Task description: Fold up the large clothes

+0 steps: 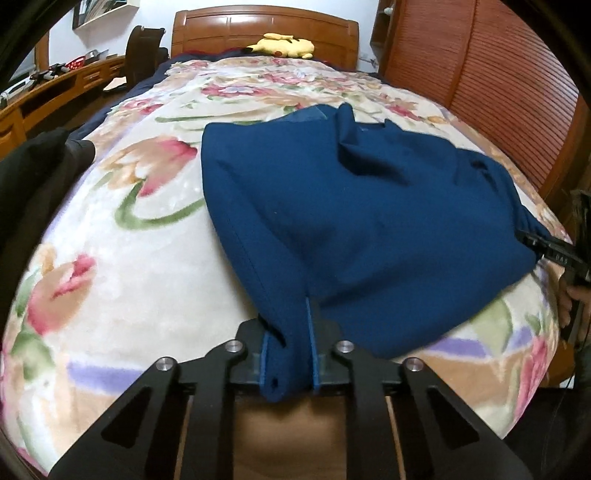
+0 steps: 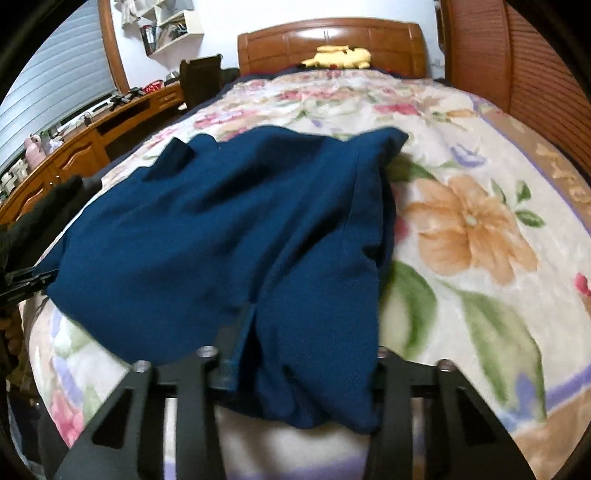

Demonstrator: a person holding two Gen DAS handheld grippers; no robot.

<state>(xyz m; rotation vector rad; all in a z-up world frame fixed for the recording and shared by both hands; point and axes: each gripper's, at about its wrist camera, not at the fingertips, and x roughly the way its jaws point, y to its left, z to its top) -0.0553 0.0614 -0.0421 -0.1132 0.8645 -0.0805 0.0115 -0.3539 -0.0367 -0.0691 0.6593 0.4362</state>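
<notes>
Fingers of the left gripper [image 1: 288, 354] are closed on a bunched corner of the blue garment [image 1: 369, 221], the cloth squeezed between the two blue pads and hanging out below them. The right gripper [image 2: 295, 369] has a thicker wad of the same garment between its fingers; one pad shows against the fabric, the other is buried under it, so a firm pinch looks likely but cannot be fully confirmed from its own view (in the left wrist view its dark tip does appear clamped on the gathered hem at the far edge).

The garment lies on the bed, spread over the floral blanket [image 1: 129, 240], its near edge lifted toward both grippers and its far part, with a raised fold, resting flat. A yellow plush toy [image 1: 282, 45] sits well apart by the wooden headboard [image 1: 266, 26].

As a judgement: the fabric looks soft, limp and fairly light, draping and creasing wherever unsupported, so it will sag between the two holds and drag on the fuzzy blanket. Corners or hem ends are the sensible places to grip, kept taut between both hands.
</notes>
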